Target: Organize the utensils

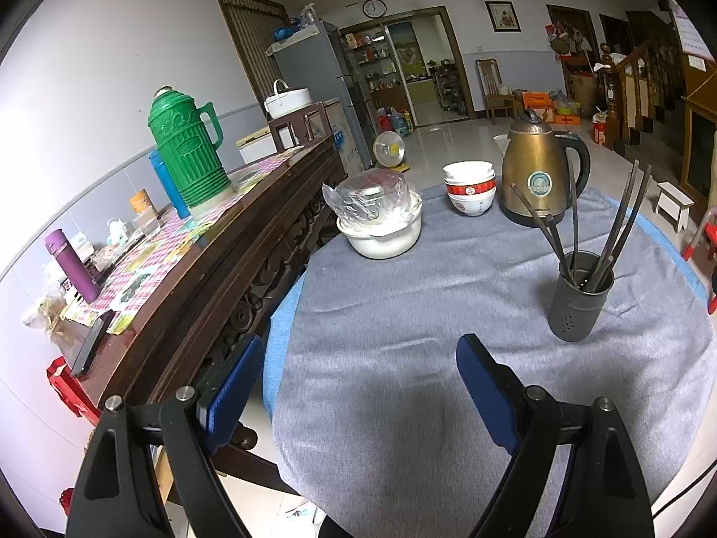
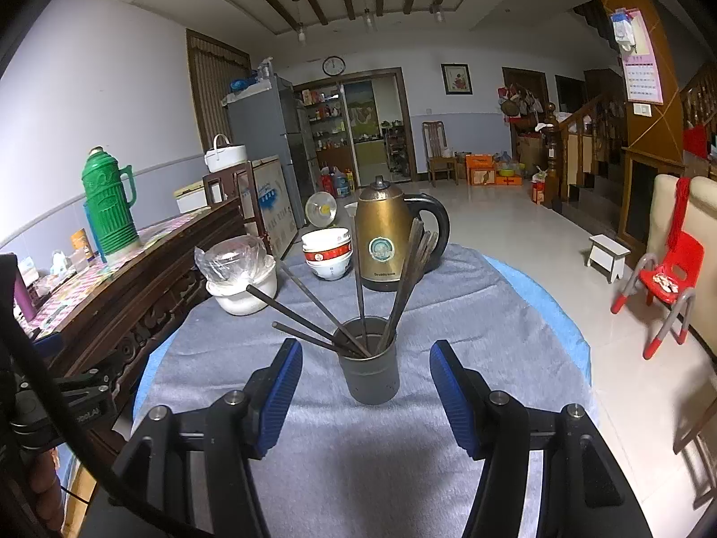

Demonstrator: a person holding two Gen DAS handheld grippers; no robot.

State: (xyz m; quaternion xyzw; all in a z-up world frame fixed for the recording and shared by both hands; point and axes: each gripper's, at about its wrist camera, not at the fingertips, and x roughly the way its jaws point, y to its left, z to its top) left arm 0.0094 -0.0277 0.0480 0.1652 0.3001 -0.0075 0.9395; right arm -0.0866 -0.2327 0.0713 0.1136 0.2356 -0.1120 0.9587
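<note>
Holder [image 2: 369, 365] stands upright on the grey cloth [image 2: 470, 314] covering the worktop, chopsticks [image 2: 405, 282] already inside it and fanning out against its rim. No loose utensils visible anywhere around the holder, so the sorting looks done or close to it.

Right gripper [image 2: 365, 396]: jaws apart, nothing between the pads. It sits just short of the holder and is lined up on it, holder centred in the gap but beyond the tips. Reads as either just let go or squared up for a grab; can't tell which.

Left gripper [image 1: 358, 396]: jaws wide apart, empty, over bare cloth left of the holder. Clear of everything, probably parked out of the right side's way.

Behind the holder: brass kettle [image 2: 385, 237], closest thing to it, chopstick tips overlap it in view but whether they touch is unclear. Left of the kettle, stacked bowls [image 2: 326, 253]; further left, white pot [image 2: 242, 287] with a plastic-wrapped lid. All well apart from the holder's base.

Risk, as a judgement: the splayed sticks lean left toward the right gripper's left finger, so any close-in on the holder could clip them and tip it.
</note>
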